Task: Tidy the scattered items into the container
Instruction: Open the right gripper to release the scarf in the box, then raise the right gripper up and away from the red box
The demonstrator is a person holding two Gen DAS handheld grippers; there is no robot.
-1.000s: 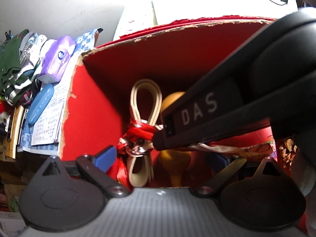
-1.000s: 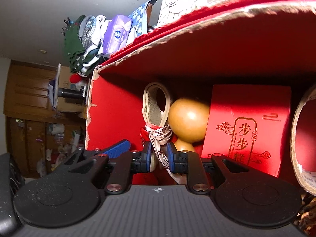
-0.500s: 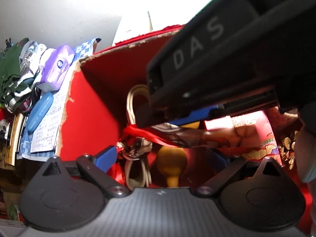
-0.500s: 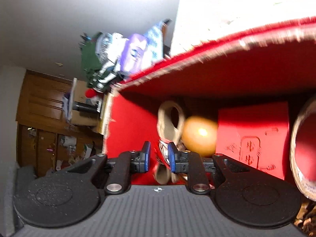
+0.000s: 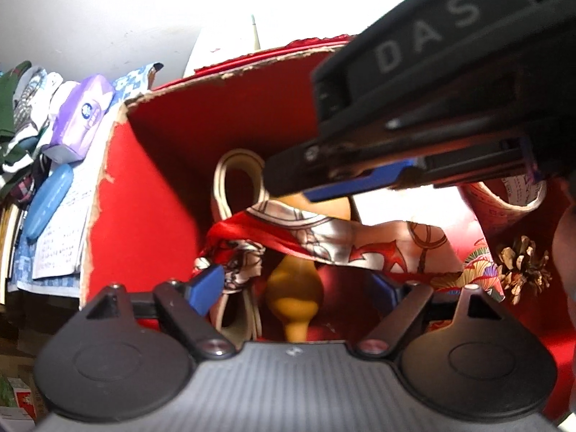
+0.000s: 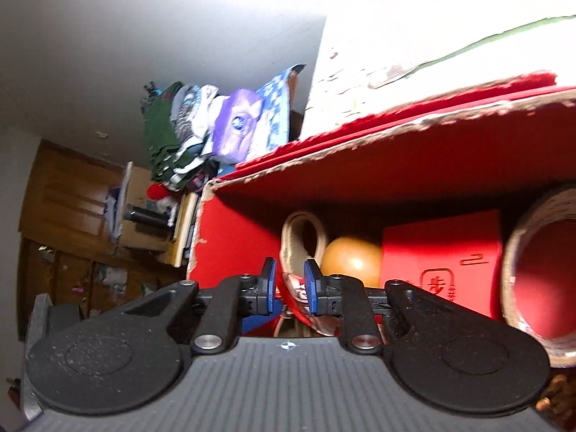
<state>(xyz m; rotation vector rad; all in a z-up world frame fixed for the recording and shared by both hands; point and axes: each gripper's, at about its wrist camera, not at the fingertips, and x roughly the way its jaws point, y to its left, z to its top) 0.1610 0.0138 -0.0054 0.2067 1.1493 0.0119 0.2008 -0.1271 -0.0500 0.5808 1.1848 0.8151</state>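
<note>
gourd (image 5: pixel 293 289) partly behind scarf (image 5: pixel 334 237), paper roll (image 6: pixel 540 280) cut off at edge

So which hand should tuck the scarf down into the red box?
Probably the right. The scarf sits between the right gripper's fingers, above the red box. The left gripper is wide open and holds nothing.

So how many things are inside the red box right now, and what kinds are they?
Scarf: 1
Gourd: 1
Cream strap loop: 1
Small red gift box: 1
Rolled paper tube: 1
Pine cone: 1
Total: 6 things that I can see in the red box; more may be hidden underneath.
</note>
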